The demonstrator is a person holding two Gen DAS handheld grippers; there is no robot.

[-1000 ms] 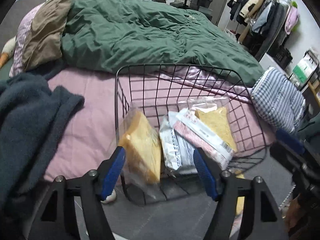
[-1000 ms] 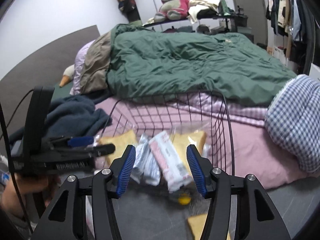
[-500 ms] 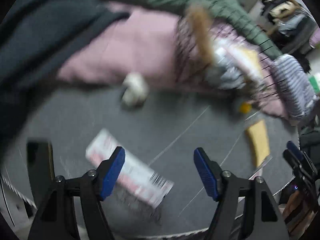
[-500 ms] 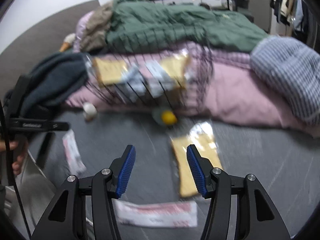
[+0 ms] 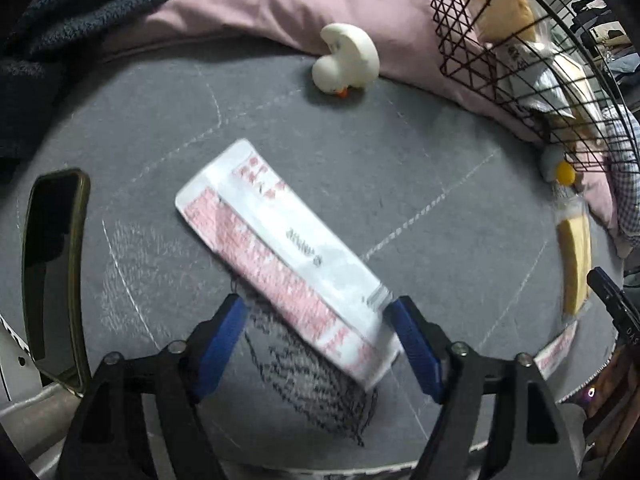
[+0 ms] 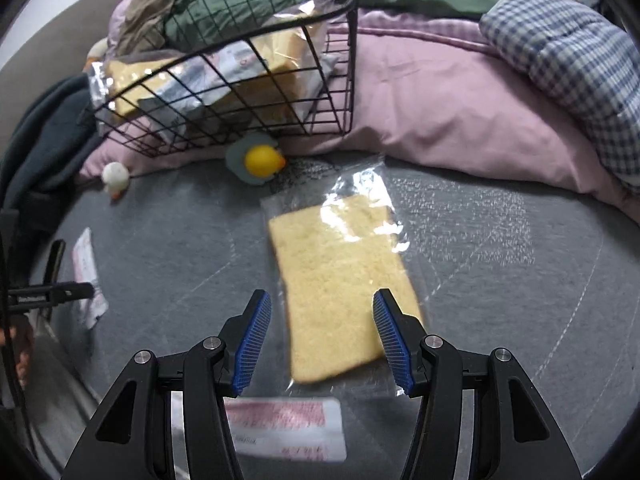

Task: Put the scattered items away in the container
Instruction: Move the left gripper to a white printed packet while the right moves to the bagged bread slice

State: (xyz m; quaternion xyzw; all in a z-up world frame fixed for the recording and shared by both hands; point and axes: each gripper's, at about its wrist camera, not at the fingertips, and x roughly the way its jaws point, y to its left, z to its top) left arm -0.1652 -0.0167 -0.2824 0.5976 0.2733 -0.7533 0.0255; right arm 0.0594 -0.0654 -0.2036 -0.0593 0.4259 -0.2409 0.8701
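A black wire basket [image 6: 224, 80] holding bagged bread and packets rests on the pink bedding; it also shows in the left wrist view [image 5: 520, 40]. My left gripper [image 5: 320, 340] is open just above a pink-and-white packet [image 5: 280, 252] lying on the grey floor mat. My right gripper [image 6: 320, 332] is open over the near end of a bagged bread slice [image 6: 340, 276] on the mat. A second pink-and-white packet [image 6: 284, 428] lies below the right gripper. The left gripper's packet also shows in the right wrist view [image 6: 88, 272].
A white toy duck [image 5: 346, 60] and a yellow-and-grey toy [image 6: 256, 160] lie at the bed's edge. A dark phone [image 5: 52, 272] lies at the mat's left. Dark blue blanket [image 5: 80, 8] and checked pillow [image 6: 568, 64] sit on the bed.
Both grippers have swung down from the basket to the floor. The left now hovers over the pink packet, the right over the bagged bread. Both stay open.
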